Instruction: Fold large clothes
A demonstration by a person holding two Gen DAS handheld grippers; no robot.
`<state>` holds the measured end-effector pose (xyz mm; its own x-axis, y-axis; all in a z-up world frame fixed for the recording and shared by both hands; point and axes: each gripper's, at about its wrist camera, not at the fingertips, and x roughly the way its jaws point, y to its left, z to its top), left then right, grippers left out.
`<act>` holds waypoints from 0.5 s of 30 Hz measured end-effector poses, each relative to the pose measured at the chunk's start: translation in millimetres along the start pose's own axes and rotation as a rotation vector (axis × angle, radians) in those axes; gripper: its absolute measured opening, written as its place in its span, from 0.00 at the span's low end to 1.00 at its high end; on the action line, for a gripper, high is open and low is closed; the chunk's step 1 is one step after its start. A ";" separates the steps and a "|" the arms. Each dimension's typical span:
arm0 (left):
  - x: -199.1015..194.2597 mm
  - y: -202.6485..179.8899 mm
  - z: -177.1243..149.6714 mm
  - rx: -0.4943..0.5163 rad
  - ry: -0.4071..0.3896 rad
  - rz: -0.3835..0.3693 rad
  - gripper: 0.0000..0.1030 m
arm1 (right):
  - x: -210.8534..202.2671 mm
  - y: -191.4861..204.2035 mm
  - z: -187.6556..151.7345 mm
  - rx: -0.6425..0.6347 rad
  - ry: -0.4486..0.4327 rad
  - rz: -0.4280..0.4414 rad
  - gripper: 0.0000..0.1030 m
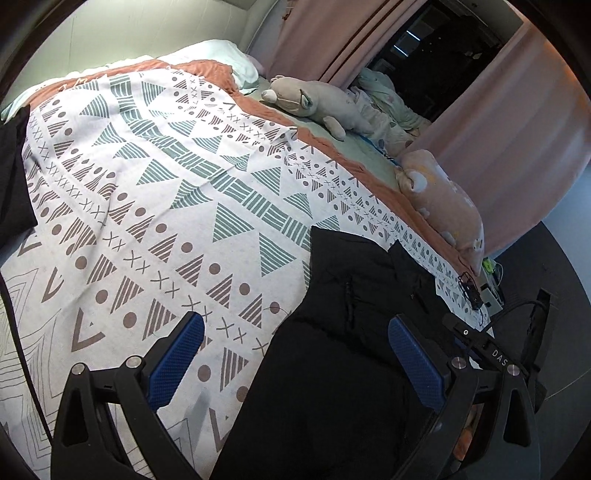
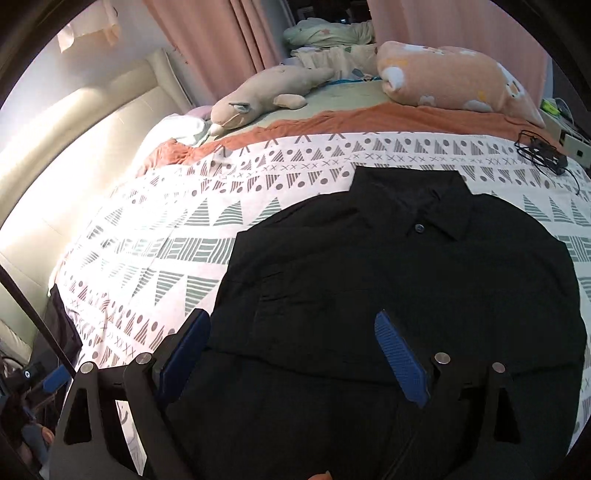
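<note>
The black shirt is spread on the bedspread beneath the right gripper and left gripper, both held wide apart, empty

A bedroom in someone's home, plainly lived in. A wide bed fills most of the room, backed by a padded cream headboard against the wall, and spread with a white blanket printed in grey and green triangles, dots and crosses over an orange sheet. A long grey plush animal lies on the far side, near a peach fleece pillow and a heap of rumpled pale bedding. Pink curtains hang beyond the bed, parted on a dark window. A tangle of black cable lies on the blanket near the bed's edge.
</note>
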<state>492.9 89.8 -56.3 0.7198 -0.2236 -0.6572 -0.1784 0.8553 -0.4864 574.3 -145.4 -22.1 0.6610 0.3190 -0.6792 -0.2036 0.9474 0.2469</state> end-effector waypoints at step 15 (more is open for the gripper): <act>-81.6 -59.2 -41.6 0.279 -0.048 -0.017 0.99 | -140.0 -30.1 -60.2 0.014 -0.078 -0.097 0.87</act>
<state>416.8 37.9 2.2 0.7534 -0.2226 -0.6187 0.0207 0.9485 -0.3160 444.4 -217.1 23.9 0.7310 0.2228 -0.6449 -0.1263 0.9730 0.1929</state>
